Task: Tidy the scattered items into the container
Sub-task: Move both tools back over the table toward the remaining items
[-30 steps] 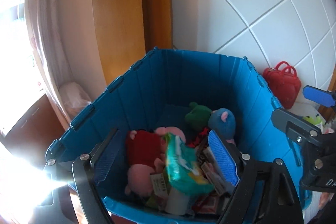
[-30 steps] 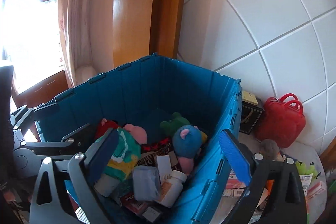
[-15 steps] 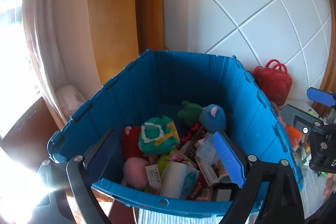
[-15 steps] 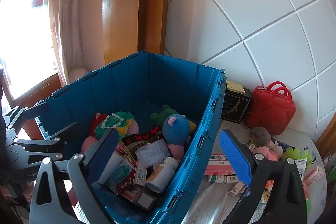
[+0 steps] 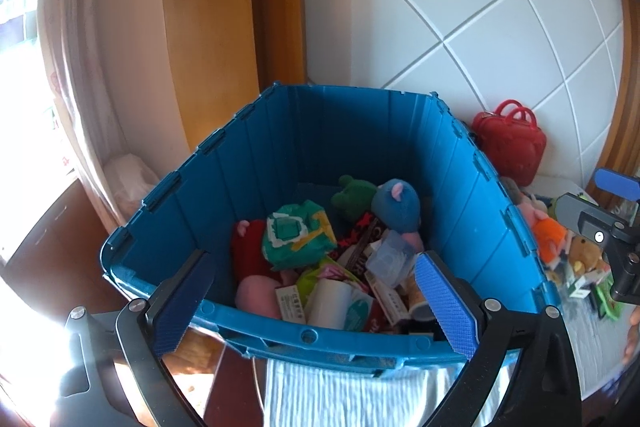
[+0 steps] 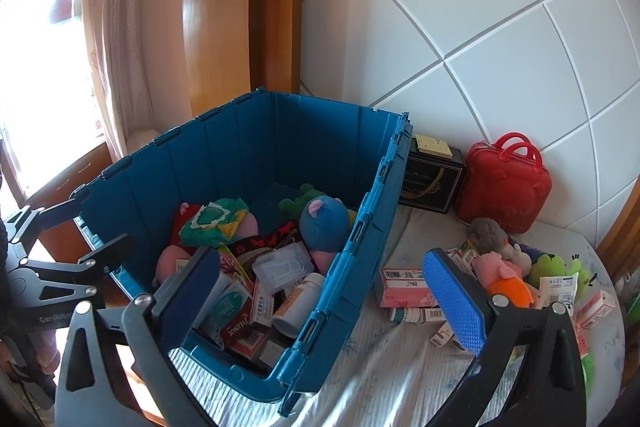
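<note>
Left gripper (image 5: 312, 301) spread wide, holding nothing, at the near rim of the blue crate (image 5: 360, 131). Right gripper (image 6: 324, 301) likewise spread and unloaded. Green packet (image 5: 298, 233) lies inside on the toys. Boxes (image 6: 404, 287) and plush toys (image 6: 500, 267) scattered on the cloth beside the crate.

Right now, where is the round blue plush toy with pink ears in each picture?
Left wrist view: the round blue plush toy with pink ears lies inside the blue plastic crate, right of centre, beside the green plush toy.
Right wrist view: the same toy sits near the crate's right wall.
Shared landmark: the red plastic handbag by the white wall.
</note>
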